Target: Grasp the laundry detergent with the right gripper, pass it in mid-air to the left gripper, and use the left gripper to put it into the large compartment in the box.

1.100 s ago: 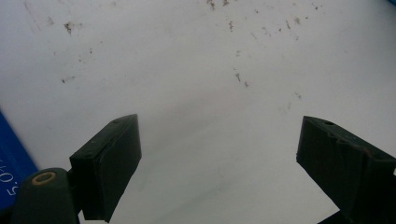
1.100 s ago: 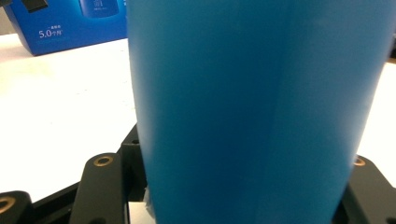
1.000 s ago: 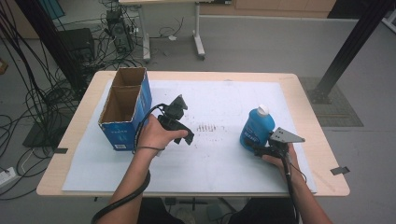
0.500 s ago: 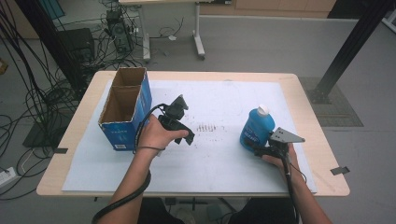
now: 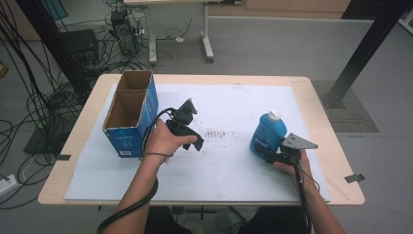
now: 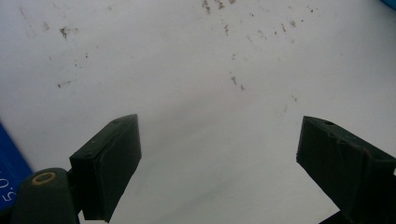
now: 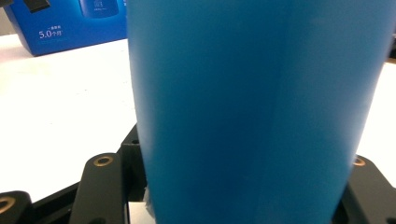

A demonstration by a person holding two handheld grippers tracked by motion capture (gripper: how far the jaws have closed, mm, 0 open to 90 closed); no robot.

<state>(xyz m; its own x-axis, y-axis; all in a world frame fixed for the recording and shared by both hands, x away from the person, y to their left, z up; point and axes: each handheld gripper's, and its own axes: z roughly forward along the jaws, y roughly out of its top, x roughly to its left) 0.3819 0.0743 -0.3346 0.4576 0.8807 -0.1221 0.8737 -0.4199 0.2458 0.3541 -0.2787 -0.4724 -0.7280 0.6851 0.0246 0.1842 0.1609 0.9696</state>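
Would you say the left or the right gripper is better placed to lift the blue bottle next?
Right. The right gripper already sits at the blue bottle, jaws on either side of its base. The left gripper hangs open over the bare white mat, nearer the cardboard box.

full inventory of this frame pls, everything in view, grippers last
Cardboard box: 1, blue sides, brown inside, open top, table's left part.
Bottle: 1, blue with white cap, upright, table's right part, between the right gripper's jaws.
Sheet: 1, white, covers most of the table, dark specks near its middle.
Table: 1, light wood top.
Second table: 1, grey legs, far side of the floor.
Cables: many, black, floor at left.
Black post: 1, slanted, far right.
Left gripper: 1, black, jaws wide apart over bare sheet beside the box.
Right gripper: 1, black with grey plate, jaws against the bottle's sides.
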